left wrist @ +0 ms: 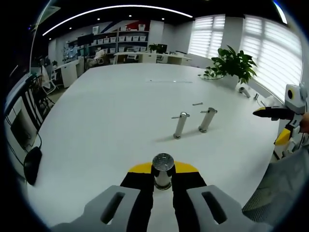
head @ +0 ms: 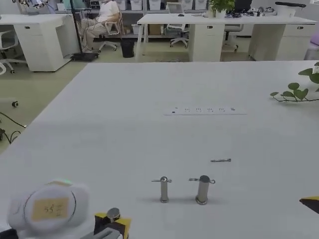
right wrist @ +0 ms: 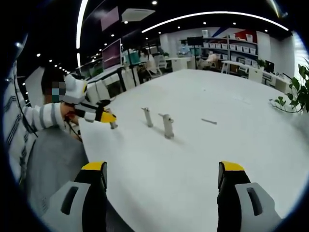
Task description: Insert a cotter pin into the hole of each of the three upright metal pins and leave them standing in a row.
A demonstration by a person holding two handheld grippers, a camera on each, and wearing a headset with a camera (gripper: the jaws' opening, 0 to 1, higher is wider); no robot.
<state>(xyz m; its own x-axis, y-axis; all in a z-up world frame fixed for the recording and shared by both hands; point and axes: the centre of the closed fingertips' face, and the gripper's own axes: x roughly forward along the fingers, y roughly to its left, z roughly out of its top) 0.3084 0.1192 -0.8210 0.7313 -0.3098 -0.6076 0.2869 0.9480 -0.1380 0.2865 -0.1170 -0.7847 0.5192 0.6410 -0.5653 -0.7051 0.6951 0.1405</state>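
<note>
Risk one: left gripper (left wrist: 162, 181) is pinched on the third metal pin (left wrist: 162, 165), at the near left end of the bench (head: 149, 129), apart from the other two. Jaws cover the shaft below the cap. I cannot tell which way its cross hole faces, or whether its foot sits on the bench. If the hole is under the pads, nothing can go through. If the hold is light, a sideways push while threading could twist or tip the pin.

Next right: thin standing pin (head: 164, 189) and thick standing pin (head: 202, 189), both upright and near each other. Each has a fitted cotter pin (head: 161, 180) across near its top, so these two look done. They stand free, so a gripper sweeping past could knock one over and break the row.

Further right and farther back: loose cotter pin (head: 221, 160) lies flat on the bench, touching nothing. It is thin and low, so it may skid or flip as jaws close, or get caught at a bad angle for threading.

Far right: right gripper (right wrist: 162, 170) has jaws spread wide and holds nothing, well apart from the loose cotter pin. Carrying that pin over to the left gripper would likely mean passing close by both standing pins, which is the main knock-over risk.
</note>
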